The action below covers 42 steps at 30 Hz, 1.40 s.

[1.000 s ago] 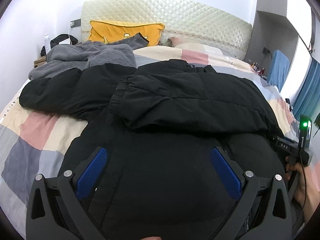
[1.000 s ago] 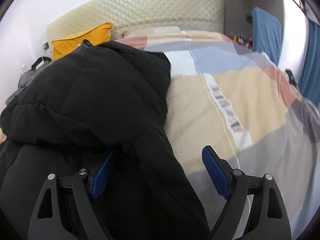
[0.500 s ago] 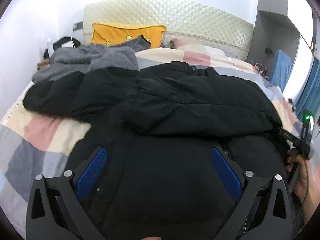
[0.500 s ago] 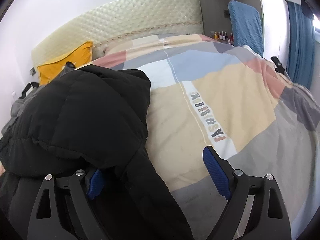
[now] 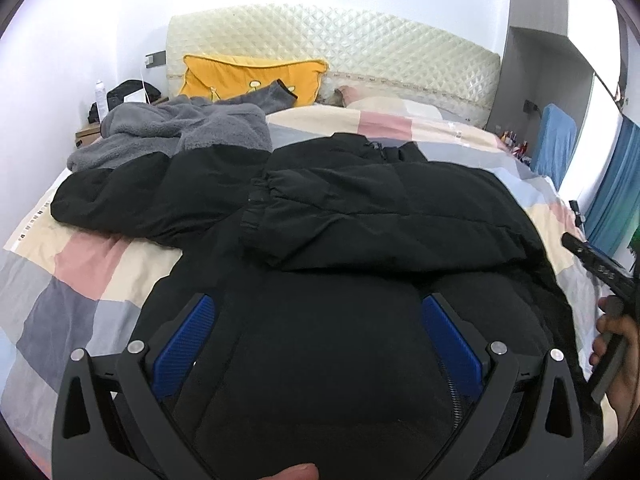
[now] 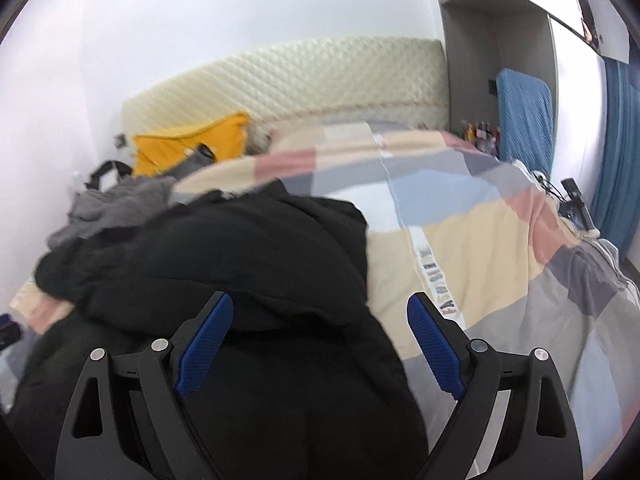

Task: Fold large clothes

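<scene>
A black puffer jacket (image 5: pixel 360 216) lies spread on the bed, one sleeve folded across its chest and the other stretched out to the left. My left gripper (image 5: pixel 318 304) hovers open above the jacket's lower part, nothing between its blue pads. In the right wrist view the same jacket (image 6: pixel 248 264) fills the lower left. My right gripper (image 6: pixel 320 304) is open over the jacket's right edge, its jaws wide and empty. The right gripper's body shows at the right edge of the left wrist view, held by a hand (image 5: pixel 616 344).
A grey fleece garment (image 5: pixel 188 132) is piled behind the jacket. A yellow pillow (image 5: pixel 248 80) leans on the quilted headboard (image 5: pixel 340 48). The patchwork bedcover (image 6: pixel 480 248) stretches to the right. A nightstand with a bottle (image 5: pixel 100 94) stands at left, blue curtains (image 6: pixel 616 152) at right.
My right gripper rose and tilted up off the jacket's edge, so more wall and headboard show. The left gripper lifted slightly; the jacket lies as before.
</scene>
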### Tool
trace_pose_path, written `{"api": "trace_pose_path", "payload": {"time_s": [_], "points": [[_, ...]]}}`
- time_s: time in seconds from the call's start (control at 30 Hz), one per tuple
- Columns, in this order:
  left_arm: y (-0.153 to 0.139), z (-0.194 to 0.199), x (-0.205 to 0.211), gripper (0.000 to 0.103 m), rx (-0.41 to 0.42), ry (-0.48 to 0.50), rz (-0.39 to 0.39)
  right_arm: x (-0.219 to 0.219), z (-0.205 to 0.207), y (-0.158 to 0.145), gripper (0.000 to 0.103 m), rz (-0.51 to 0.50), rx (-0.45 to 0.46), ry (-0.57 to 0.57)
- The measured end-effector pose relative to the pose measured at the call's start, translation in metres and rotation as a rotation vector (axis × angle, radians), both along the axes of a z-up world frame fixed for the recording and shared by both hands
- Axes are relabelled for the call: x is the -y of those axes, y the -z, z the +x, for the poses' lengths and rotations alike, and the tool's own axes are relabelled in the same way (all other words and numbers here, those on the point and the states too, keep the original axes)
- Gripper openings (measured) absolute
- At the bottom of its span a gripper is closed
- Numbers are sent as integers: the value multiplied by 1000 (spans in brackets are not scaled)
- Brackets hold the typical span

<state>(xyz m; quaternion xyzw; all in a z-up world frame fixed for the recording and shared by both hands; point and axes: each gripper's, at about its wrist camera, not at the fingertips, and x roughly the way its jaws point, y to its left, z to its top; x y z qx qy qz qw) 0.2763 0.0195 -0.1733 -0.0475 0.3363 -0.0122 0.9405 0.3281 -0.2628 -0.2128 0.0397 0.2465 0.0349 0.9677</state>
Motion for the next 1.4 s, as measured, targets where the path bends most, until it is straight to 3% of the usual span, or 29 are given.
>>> {"api": "trace_pose_path", "payload": {"time_s": [0.37,0.83,1.03,1.17,1.4], "points": [[-15,-38,10,103,61,42,26,-20,-88,-27,88,-33,73,-65],[-31,-83,28,103,168,93,72,-26,-155,-40,93,-71,143,-74],[-26,-82,32,103,148,112,75,-28,-174,-35,102,-88,153,-56],[-21,-76,33,103,121,119,65,-31,-181,-35,102,-110,179,-57],[-12,-61,26,103,58,115,24,-29,-170,-25,102,-100,145,-72]]}}
